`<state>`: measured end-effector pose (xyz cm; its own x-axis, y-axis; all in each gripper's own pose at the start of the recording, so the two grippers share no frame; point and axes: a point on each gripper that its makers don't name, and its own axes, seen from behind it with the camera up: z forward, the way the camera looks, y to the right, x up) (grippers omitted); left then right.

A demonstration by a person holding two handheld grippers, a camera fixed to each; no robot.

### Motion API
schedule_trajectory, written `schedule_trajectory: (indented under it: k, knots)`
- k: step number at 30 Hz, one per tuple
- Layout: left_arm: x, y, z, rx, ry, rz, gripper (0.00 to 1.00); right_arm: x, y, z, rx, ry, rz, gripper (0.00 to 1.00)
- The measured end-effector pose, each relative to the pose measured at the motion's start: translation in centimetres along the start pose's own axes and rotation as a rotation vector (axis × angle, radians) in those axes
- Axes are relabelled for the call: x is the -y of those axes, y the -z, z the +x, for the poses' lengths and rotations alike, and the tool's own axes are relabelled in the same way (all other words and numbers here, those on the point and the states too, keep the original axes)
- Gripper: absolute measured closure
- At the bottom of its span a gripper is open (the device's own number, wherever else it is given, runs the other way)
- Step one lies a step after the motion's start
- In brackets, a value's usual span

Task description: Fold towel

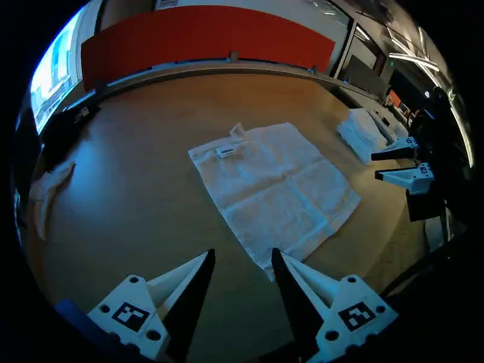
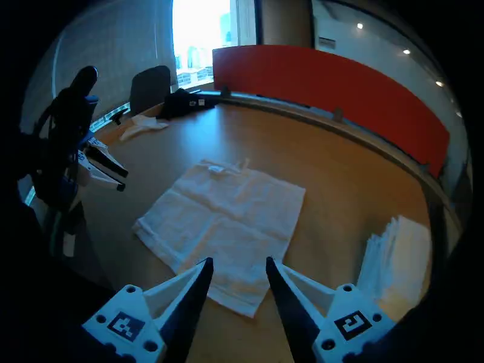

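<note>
The towel (image 1: 275,184) lies spread flat, one layer, on the middle of the desk (image 1: 139,181), turned so that its corners point at the desk's edges. A small tag and a hanging loop sit at the corner toward the far edge, where the red panel (image 1: 206,36) stands. Faint crease lines cross the cloth.

It looks like light, soft terry: limp, sure to sag and drape once lifted, and not slippery on the wood. It should pinch easily but will not hold a shape. The best holds, I judge, are two neighbouring corners or the hem just beside them, so that one whole edge rises together and can be carried over to the opposite edge.

The left gripper (image 1: 242,253) has its fingers spread and holds nothing. One towel corner shows just ahead of its fingertips, nearer one finger than the other. The right gripper (image 2: 239,260) faces the towel from the opposite side, its fingers also spread and empty, with another corner showing in the gap between them. How high either gripper stands above the cloth I cannot tell.

A stack of folded towels (image 2: 396,260) sits near the desk's edge, and a crumpled cloth (image 1: 48,187) lies well apart at another edge.
</note>
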<state>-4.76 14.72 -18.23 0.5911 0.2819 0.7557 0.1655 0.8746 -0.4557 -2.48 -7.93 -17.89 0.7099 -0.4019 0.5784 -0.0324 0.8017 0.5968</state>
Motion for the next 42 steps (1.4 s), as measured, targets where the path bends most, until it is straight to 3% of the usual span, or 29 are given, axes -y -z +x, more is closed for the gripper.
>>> schedule_trajectory:
  k: [20,27,42]
  knots:
    - [-2.7,-3.7,-4.6,0.058,-0.009,-0.025,0.32,-0.6,-2.2,-7.7,0.119,-0.010,0.005,0.33]
    - [-3.8,-4.9,-6.1,0.088,-0.034,-0.042,0.32,-1.0,-2.9,-9.1,0.142,0.002,0.009,0.33]
    - [-5.3,-5.5,-7.2,0.112,-0.069,-0.069,0.32,-1.2,-3.2,-10.4,0.162,0.030,0.021,0.37]
